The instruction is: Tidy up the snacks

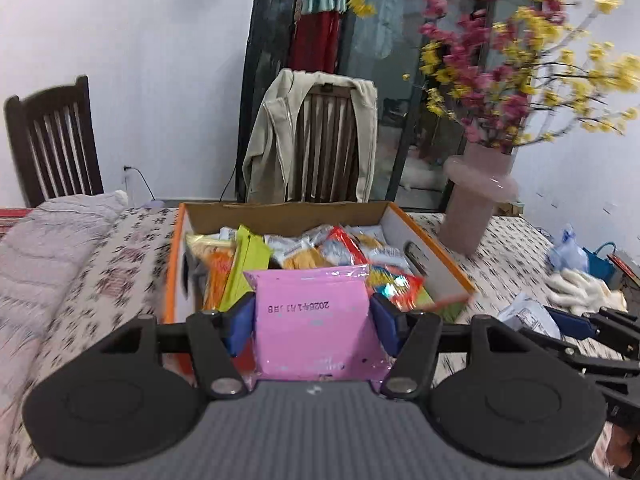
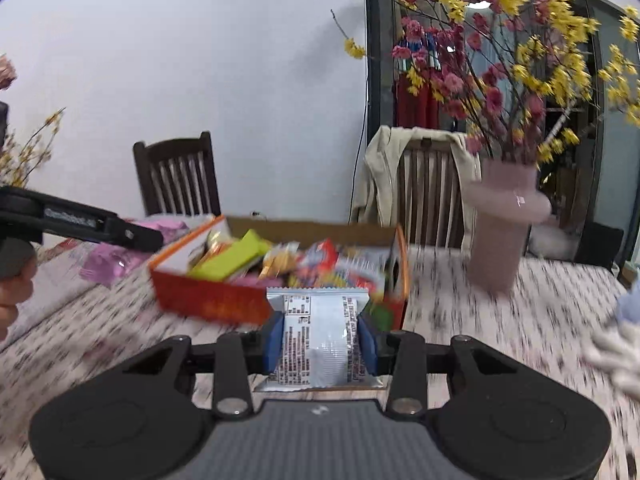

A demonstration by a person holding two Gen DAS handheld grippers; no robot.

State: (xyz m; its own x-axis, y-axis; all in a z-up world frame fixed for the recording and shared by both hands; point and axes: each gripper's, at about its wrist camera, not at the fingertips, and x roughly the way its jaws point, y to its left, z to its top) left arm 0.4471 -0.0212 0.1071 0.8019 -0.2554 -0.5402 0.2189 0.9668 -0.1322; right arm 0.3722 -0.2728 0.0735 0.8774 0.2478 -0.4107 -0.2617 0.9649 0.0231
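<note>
- Pink snack packet (image 1: 316, 320) sits clamped between the left gripper (image 1: 314, 316) pads, just before the cardboard snack box (image 1: 424, 240).
- Silver wrapper (image 2: 320, 344) is pinched by the right gripper (image 2: 320, 340), near the box's front wall.
- Box stands on the patterned table (image 2: 460, 320) beside a pink vase (image 2: 500, 232).

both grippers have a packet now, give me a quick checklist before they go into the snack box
1. Left gripper grips the pink packet between both pads: ok.
2. Right gripper grips the silver packet between both pads: ok.
3. Cardboard snack box is open on top: ok.
4. Free space in the box: not ok, packets fill it nearly to the rim.
5. Pink vase stands apart from the box: ok, but close on its right.
6. Packets undamaged: cannot tell.
</note>
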